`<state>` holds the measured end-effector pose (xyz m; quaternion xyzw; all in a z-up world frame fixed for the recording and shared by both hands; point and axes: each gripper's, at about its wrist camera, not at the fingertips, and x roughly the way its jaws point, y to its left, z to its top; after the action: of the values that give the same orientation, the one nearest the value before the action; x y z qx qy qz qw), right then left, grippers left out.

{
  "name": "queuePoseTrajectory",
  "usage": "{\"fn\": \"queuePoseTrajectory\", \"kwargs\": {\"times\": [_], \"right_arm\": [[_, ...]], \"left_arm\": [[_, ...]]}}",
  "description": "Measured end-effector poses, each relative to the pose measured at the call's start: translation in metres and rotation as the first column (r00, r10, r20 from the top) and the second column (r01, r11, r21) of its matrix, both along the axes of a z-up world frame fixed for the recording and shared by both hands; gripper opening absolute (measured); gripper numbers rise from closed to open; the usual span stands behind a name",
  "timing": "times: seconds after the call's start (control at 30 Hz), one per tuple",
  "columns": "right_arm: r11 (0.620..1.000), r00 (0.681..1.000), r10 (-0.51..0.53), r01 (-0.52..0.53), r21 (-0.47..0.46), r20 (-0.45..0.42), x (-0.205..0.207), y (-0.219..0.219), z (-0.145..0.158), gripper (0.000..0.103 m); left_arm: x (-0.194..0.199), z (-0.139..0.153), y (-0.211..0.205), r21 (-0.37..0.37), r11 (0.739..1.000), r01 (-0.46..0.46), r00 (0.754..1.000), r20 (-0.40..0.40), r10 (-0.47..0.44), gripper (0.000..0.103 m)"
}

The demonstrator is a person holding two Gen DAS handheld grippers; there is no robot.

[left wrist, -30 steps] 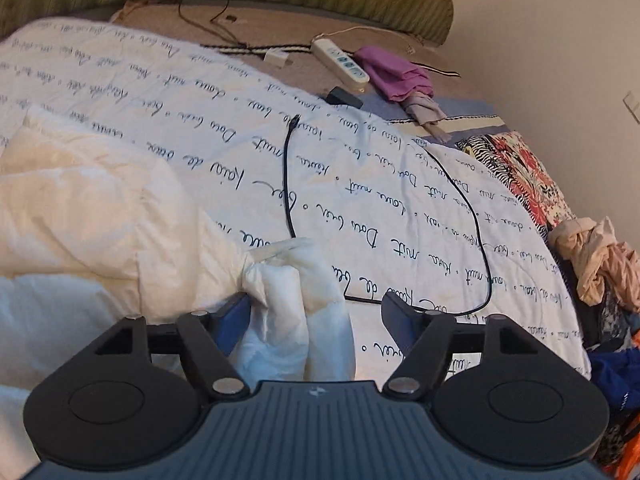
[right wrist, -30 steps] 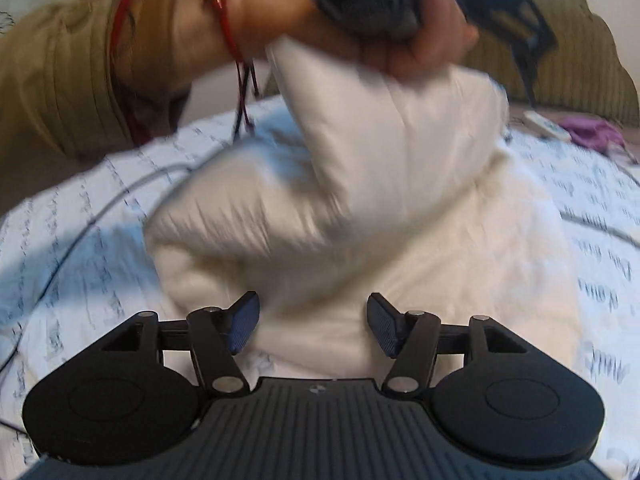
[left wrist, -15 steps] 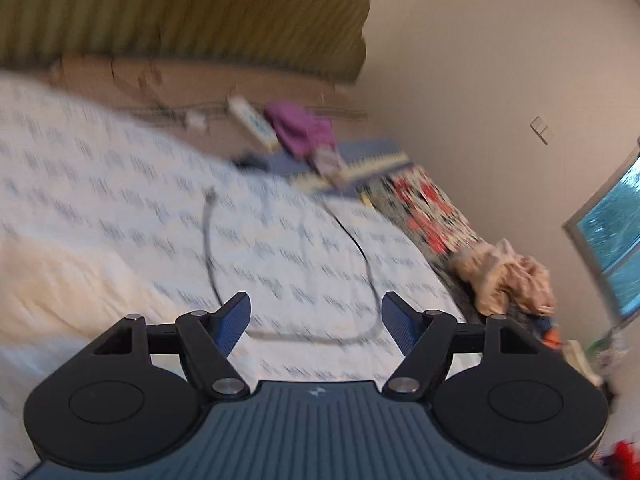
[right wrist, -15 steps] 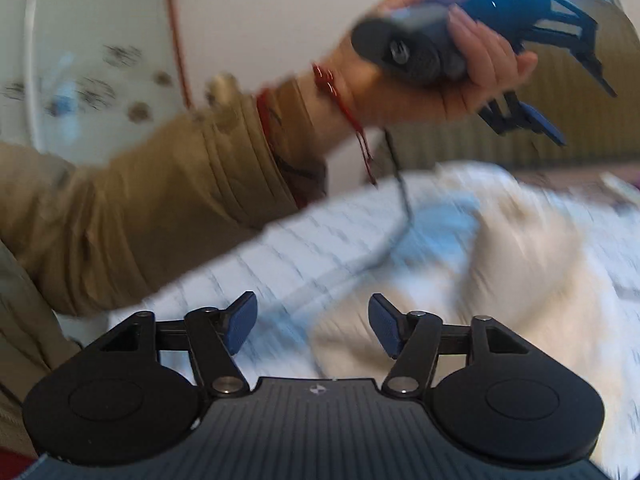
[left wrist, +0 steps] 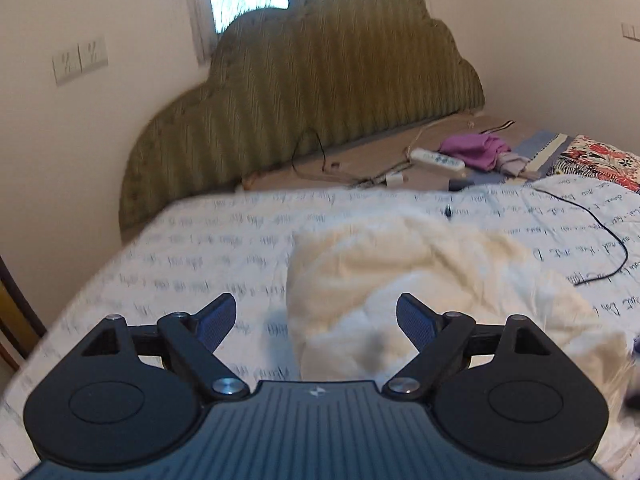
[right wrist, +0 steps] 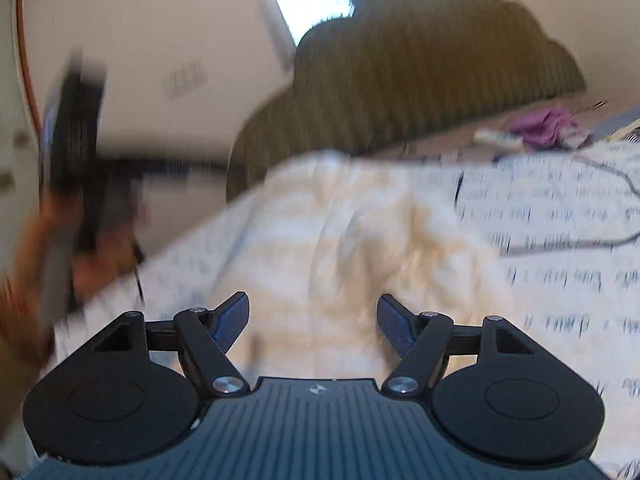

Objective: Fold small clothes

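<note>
A cream-white garment [left wrist: 400,280] lies rumpled on the white bedspread with blue script [left wrist: 192,256]. My left gripper [left wrist: 316,316] is open and empty, held above the garment's near left part. In the right wrist view the same garment [right wrist: 340,240] lies ahead of my right gripper [right wrist: 314,318], which is open and empty above it. The other hand-held gripper [right wrist: 76,152] shows blurred at the left of the right wrist view, held up off the bed.
A green striped headboard [left wrist: 320,96] stands at the back. A power strip [left wrist: 438,159], purple cloth [left wrist: 476,148] and patterned fabric [left wrist: 600,160] lie at the far right. A black cable [left wrist: 600,232] runs over the bedspread right of the garment.
The left gripper let go of the white garment, swung up and away, and now points toward the headboard. The garment dropped onto the bed. The right gripper stayed open and turned toward the garment.
</note>
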<state>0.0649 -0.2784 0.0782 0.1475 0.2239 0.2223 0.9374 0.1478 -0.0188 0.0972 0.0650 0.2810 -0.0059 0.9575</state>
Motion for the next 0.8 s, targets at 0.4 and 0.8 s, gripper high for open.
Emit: {"fn": "queuePoseTrajectory", "kwargs": {"times": [0.4, 0.8], "right_arm": [[0.986, 0.986, -0.018, 0.045, 0.159, -0.165, 0.056, -0.015, -0.033, 0.018], [0.952, 0.954, -0.3, 0.299, -0.06, -0.011, 0.02, -0.023, -0.025, 0.04]], "left_arm": [[-0.009, -0.019, -0.031, 0.003, 0.998, 0.063, 0.998, 0.019, -0.063, 0.088], [-0.002, -0.062, -0.058, -0.029, 0.996, 0.084, 0.996, -0.034, -0.085, 0.091]]}}
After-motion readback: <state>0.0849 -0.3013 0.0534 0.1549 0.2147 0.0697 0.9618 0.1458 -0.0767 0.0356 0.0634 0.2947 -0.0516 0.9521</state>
